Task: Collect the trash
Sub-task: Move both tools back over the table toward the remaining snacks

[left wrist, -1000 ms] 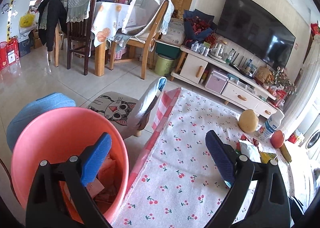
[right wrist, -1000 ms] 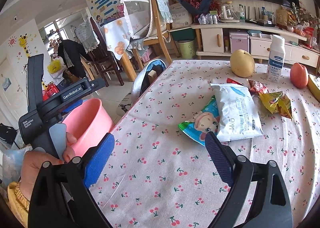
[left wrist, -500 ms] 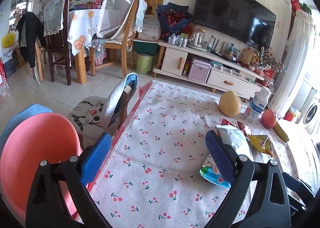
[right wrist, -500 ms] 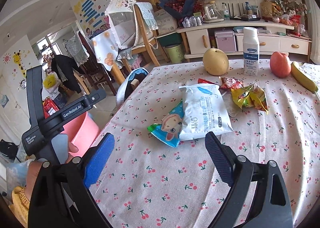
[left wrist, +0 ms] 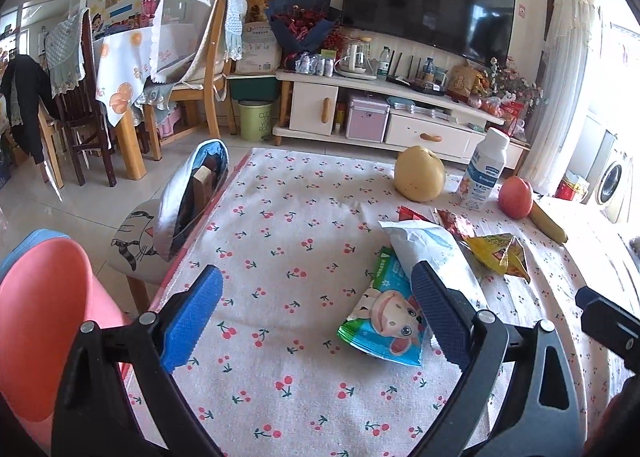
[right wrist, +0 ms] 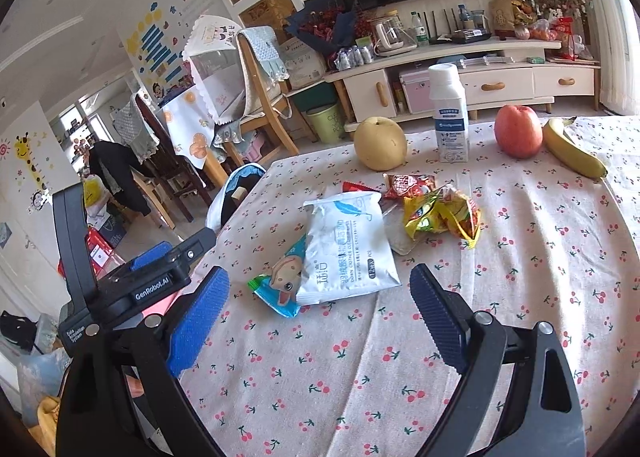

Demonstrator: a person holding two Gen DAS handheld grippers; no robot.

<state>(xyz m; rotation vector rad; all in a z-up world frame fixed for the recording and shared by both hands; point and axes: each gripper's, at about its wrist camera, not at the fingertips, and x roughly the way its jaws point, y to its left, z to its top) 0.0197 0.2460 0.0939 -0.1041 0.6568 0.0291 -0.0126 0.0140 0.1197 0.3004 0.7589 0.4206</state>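
Both claws wide, empty: left claw point(left wrist: 316, 321), right claw point(right wrist: 320, 317). Risk: white pouch point(right wrist: 348, 245) overlaps cartoon packet point(right wrist: 280, 285); pinch may drag both.

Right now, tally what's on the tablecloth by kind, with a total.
Wrappers: 5 (white, cartoon, yellow, red, clear)
Fruit: 3 (pear, apple, banana)
Bottle: 1
Total: 9

My left gripper point(left wrist: 316, 317) tilts downward, its blue fingers point(left wrist: 192, 317) spread wide with nothing between them. My right gripper point(right wrist: 320, 313) is angled the same way beside it, fingers point(right wrist: 438, 313) equally wide apart and empty.
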